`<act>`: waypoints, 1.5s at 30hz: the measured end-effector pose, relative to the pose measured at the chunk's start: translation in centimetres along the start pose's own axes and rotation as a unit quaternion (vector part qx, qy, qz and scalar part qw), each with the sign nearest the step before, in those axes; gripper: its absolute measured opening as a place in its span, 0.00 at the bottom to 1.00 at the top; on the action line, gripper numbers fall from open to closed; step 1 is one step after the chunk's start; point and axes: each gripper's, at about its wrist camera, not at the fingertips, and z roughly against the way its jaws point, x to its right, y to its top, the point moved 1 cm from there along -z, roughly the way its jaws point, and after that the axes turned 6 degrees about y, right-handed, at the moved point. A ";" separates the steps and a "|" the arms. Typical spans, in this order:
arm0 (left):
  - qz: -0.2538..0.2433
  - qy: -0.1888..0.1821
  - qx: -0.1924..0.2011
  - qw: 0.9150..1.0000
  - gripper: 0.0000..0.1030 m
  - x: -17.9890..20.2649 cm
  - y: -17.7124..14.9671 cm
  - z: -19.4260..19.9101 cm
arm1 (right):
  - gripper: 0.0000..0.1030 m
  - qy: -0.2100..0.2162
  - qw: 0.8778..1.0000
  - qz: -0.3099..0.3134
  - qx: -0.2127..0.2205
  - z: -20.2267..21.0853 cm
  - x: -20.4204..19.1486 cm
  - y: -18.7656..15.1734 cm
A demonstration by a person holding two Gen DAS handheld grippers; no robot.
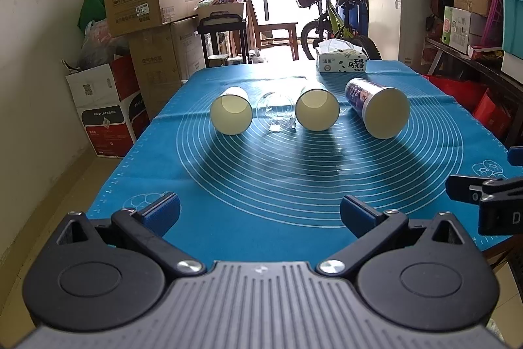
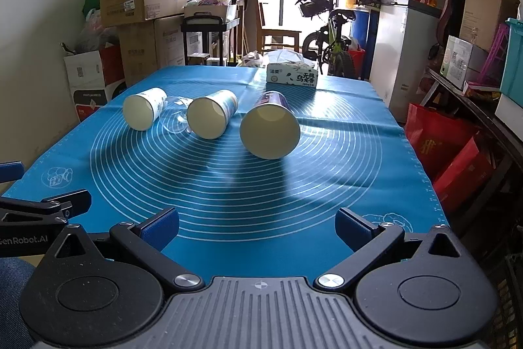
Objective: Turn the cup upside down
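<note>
Left hand-held gripper (image 1: 260, 211), right hand-held gripper (image 2: 256, 226) both spread wide, empty; tissue box (image 1: 341, 60) behind four toppled cups (image 1: 317, 110).

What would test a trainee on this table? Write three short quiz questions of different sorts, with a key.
1. True or false: every cup on the blue mat stands upright.
2. How many cups lie there, counting the clear glass cup?
3. Multiple choice: the tissue box sits (a) at the far end of the mat, (b) between the grippers, (c) inside a cup.

Key
1. False: all lie on their sides, mouths toward the cameras.
2. Four: the left paper cup, the clear glass cup, the middle paper cup and the purple-printed cup.
3. (a). Both the left gripper and right gripper are open and hold nothing.
</note>
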 end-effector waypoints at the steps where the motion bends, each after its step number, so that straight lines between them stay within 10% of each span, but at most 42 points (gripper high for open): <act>1: 0.000 0.000 0.000 1.000 0.99 0.0 0.0 0.0 | 1.00 0.000 1.000 0.000 0.000 0.0 0.0 0.0; 45: 0.019 -0.009 -0.007 1.000 0.99 -1.9 4.0 -5.0 | 1.00 0.007 1.000 -0.010 0.019 -2.8 2.3 3.1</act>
